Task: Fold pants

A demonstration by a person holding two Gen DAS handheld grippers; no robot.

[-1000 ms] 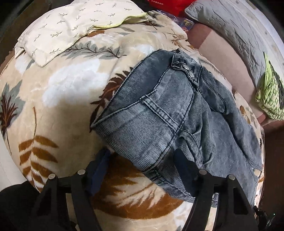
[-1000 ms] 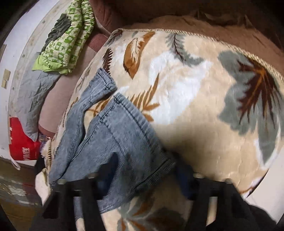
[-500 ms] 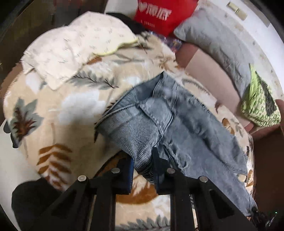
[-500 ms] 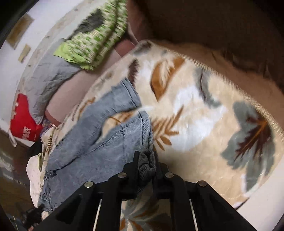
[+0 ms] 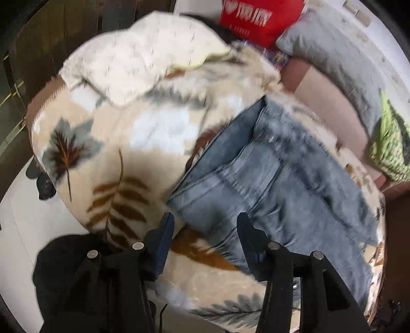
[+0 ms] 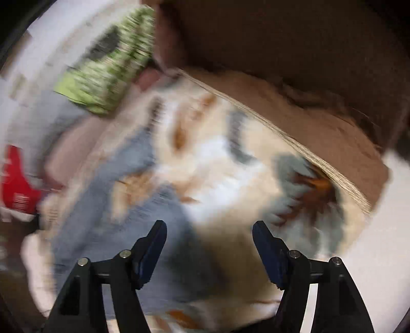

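Landmark: blanket [image 5: 133,164]. The pants [image 5: 276,184] lie on it, toward its right part in the left wrist view. A folded cloth [image 5: 138,59] rests on its far-left corner. Behind it: a bag [image 5: 258,18], with a pillow [image 5: 333,59] to the bag's right. Patterned cloth [image 5: 389,151] lies beyond its right edge.

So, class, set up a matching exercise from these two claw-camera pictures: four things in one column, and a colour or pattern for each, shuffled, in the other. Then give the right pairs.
Things:
1. jeans
2. blanket
3. bag
4. folded cloth at the far right of the left wrist view

Colours or patterns:
A. red with white lettering
B. faded blue-grey denim
C. lime green print
D. cream with brown and grey leaves

Pairs: 1-B, 2-D, 3-A, 4-C
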